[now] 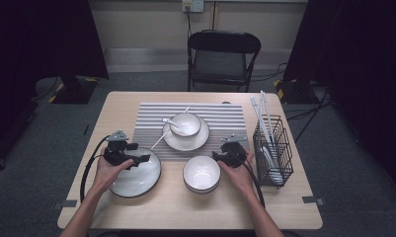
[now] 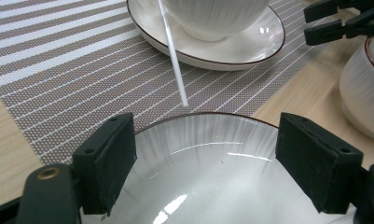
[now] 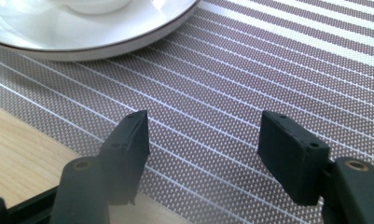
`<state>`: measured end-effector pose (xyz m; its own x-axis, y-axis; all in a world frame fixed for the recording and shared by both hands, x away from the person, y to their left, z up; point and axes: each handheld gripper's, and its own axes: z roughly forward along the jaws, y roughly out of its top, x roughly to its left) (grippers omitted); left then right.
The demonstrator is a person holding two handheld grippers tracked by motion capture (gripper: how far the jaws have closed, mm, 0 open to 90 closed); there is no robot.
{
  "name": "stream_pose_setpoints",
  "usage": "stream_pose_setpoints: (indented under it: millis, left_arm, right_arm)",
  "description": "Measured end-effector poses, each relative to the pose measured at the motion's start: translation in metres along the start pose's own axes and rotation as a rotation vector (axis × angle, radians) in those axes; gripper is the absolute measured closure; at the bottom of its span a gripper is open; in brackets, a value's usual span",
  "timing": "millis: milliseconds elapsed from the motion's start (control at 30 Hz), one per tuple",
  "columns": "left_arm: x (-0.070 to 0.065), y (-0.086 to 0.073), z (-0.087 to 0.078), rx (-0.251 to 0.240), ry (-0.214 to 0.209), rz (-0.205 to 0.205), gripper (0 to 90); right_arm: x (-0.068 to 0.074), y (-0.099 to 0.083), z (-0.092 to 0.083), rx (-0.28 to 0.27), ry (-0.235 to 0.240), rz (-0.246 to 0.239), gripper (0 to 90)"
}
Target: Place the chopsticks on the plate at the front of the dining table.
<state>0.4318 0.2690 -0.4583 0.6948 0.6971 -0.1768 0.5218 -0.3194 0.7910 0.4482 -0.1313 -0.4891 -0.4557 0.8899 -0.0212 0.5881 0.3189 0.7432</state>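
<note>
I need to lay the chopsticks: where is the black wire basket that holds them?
In the high view the black wire basket stands on the wooden table's right side, beside the striped placemat and just right of the right gripper.

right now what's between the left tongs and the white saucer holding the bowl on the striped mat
In the left gripper view, the far rim of the glossy dark-rimmed plate, a white stick and bare striped placemat lie before the white saucer.

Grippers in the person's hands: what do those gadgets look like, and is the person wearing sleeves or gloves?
Each hand holds a black, chunky tool. The left gripper and right gripper each end in two flat black jaws with screw holes; brass-coloured pins sit at the jaw bases. A grey three-cornered plate tops each, and a black cable trails back. Forearms are bare; no sleeves or gloves show.
</note>
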Motion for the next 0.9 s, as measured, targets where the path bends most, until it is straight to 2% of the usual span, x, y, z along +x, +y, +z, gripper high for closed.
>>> stream_pose_setpoints:
  millis: [33, 167, 567, 900]
  left_arm:
    - [0.001, -0.001, 0.000, -0.002, -0.001, -0.004, 19.9]
    - [0.001, -0.003, 0.002, 0.022, 0.016, -0.002, 20.0]
    - [0.001, -0.002, 0.000, 0.021, 0.021, 0.006, 18.9]
    - [-0.001, -0.003, 0.004, 0.038, 0.020, 0.010, 21.7]
  right_arm:
    - [-0.001, 0.001, -0.001, -0.005, 0.004, 0.001, 33.6]
    - [-0.002, 0.009, -0.002, 0.032, 0.011, 0.003, 36.2]
    - [0.005, 0.038, -0.016, -0.032, 0.045, -0.025, 40.6]
    - [-0.002, 0.055, -0.034, -0.087, 0.077, 0.000, 41.6]
